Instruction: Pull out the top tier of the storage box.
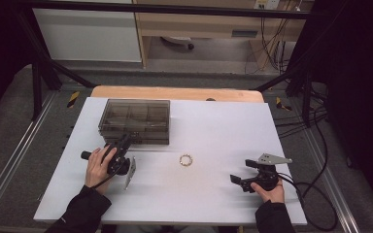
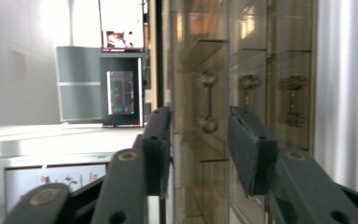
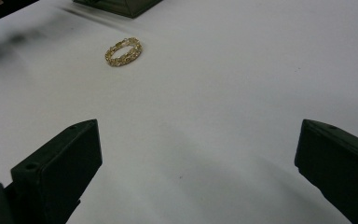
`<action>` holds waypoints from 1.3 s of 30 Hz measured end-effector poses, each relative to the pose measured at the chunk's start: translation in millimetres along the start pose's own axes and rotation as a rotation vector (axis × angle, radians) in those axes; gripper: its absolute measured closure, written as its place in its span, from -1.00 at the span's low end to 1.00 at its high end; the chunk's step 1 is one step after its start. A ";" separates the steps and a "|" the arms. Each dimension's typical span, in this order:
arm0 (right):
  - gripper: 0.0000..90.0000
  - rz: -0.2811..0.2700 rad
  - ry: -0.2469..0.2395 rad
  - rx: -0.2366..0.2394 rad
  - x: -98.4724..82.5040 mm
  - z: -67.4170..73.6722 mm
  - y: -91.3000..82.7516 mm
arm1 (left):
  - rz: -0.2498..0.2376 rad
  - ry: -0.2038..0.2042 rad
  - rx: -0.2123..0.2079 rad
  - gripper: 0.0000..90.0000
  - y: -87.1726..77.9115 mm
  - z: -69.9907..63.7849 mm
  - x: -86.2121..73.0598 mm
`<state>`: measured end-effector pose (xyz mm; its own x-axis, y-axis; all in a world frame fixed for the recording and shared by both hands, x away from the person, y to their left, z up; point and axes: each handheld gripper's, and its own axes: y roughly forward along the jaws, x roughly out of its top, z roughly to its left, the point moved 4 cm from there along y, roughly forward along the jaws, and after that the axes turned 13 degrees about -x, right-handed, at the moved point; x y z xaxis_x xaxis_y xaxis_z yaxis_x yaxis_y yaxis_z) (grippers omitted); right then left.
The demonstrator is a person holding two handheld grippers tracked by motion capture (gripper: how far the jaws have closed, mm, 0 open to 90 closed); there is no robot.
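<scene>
Box [image 1: 135, 121] smoky, closed, no readable label | left gripper [image 1: 125, 141] fingers narrowly parted at its front | right gripper [image 1: 234, 178] fingers wide, empty

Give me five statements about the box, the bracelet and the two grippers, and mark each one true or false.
1. The gold bracelet lies on the white table, apart from both grippers. True.
2. The right gripper is clamped on the bracelet. False: its jaws stand wide open with nothing between them.
3. The left gripper is at the front of the clear compartment box. True.
4. The box stands nearer the person than the bracelet. False: it stands farther back.
5. The bracelet lies inside the box. False: it lies on the bare table.
</scene>
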<state>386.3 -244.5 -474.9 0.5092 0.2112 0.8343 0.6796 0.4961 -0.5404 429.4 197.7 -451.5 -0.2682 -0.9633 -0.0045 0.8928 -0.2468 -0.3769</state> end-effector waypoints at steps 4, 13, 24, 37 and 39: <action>-0.98 -0.001 0.000 0.000 0.0 -0.1 0.2 | 0.022 -0.007 -0.010 0.11 6.8 1.7 -1.5; -0.98 -0.001 0.001 -0.001 0.1 -0.1 0.0 | 0.040 -0.016 -0.013 0.07 14.7 -0.3 -5.7; -0.98 -0.001 0.001 0.000 0.1 -0.1 0.1 | 0.055 -0.007 0.020 0.27 16.4 0.4 -6.3; -0.98 -0.002 0.000 0.001 0.2 -0.2 0.1 | 0.053 -0.004 0.021 0.34 15.5 0.6 -6.9; -0.98 -0.001 0.002 0.001 0.2 -0.1 0.1 | 0.049 -0.004 0.022 0.34 15.5 0.5 -7.2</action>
<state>386.5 -244.5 -474.8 0.5092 0.2092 0.8348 0.6795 0.4976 -0.5391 445.4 200.8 -456.9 -0.2227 -0.9747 -0.0182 0.9126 -0.2018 -0.3557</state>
